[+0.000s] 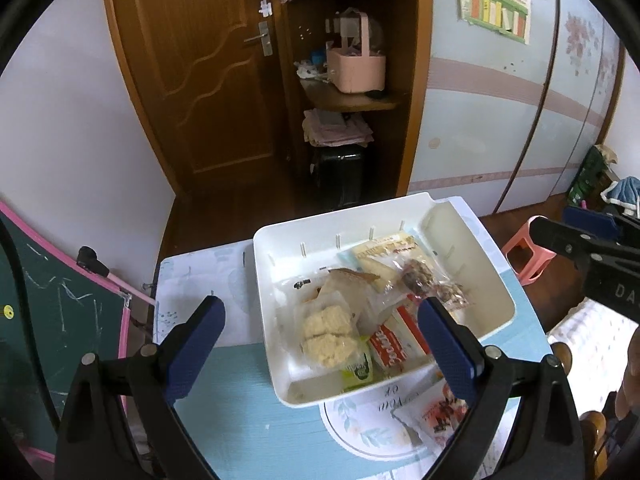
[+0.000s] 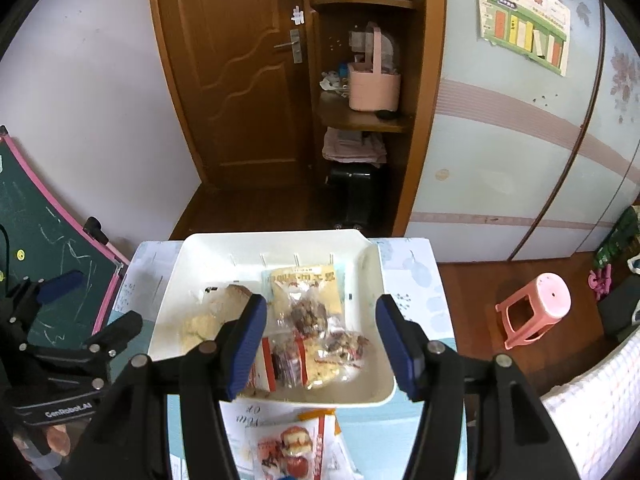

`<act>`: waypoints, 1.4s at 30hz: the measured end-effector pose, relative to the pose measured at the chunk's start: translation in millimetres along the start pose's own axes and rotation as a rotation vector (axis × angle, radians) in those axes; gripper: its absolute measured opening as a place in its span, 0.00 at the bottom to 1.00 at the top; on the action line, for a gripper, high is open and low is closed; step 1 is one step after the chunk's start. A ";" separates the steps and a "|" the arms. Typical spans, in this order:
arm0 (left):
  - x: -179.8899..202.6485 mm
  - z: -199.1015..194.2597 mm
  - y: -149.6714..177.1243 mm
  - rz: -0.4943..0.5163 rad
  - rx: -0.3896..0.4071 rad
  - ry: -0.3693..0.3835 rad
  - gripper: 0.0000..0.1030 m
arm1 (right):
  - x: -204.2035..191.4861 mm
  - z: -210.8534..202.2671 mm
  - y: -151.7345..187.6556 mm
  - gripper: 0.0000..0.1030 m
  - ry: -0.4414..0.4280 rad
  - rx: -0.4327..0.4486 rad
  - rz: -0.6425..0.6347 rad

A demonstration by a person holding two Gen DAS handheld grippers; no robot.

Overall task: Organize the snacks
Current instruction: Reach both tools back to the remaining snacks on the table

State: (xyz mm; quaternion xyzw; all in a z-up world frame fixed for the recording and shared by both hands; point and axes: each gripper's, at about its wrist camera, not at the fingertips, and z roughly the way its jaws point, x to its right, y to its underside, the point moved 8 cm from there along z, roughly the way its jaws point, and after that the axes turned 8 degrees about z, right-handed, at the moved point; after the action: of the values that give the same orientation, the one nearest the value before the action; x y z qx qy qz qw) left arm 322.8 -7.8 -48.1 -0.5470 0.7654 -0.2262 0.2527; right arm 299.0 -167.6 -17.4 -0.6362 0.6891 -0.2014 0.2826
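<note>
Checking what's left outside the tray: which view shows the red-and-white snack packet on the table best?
Right wrist view: the packet lies below the white tray, mostly unobstructed. In the left wrist view, the left gripper's finger covers part of it.

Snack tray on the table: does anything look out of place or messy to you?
One thing: a red-printed snack packet lies on the table in front of the white tray, outside it, while the other snacks sit heaped inside at all angles. Nothing looks spilled or torn.
</note>
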 end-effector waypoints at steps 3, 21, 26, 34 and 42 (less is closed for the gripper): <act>3.9 -17.2 7.4 0.021 0.008 -0.002 0.94 | 4.9 -13.9 5.8 0.56 0.006 0.008 0.007; 88.7 -68.3 123.6 0.181 -0.030 0.166 0.95 | 45.9 -81.6 92.9 0.56 0.008 0.030 0.029; 131.6 -42.8 185.1 0.276 -0.103 0.260 0.94 | 57.6 -65.2 137.1 0.56 -0.006 -0.027 0.033; 198.0 -27.4 249.5 0.516 -0.101 0.461 0.94 | 78.0 -22.0 213.0 0.55 -0.011 -0.151 0.041; 237.1 -17.2 285.2 0.827 -0.102 0.537 0.94 | 105.8 3.2 270.6 0.55 -0.014 -0.253 0.103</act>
State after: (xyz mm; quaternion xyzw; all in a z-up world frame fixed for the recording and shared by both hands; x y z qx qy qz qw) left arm 40.7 -146.8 -245.5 -0.1314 0.9665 -0.2023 0.0880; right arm 91.3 -242.5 -206.3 -0.6319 0.7388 -0.0936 0.2150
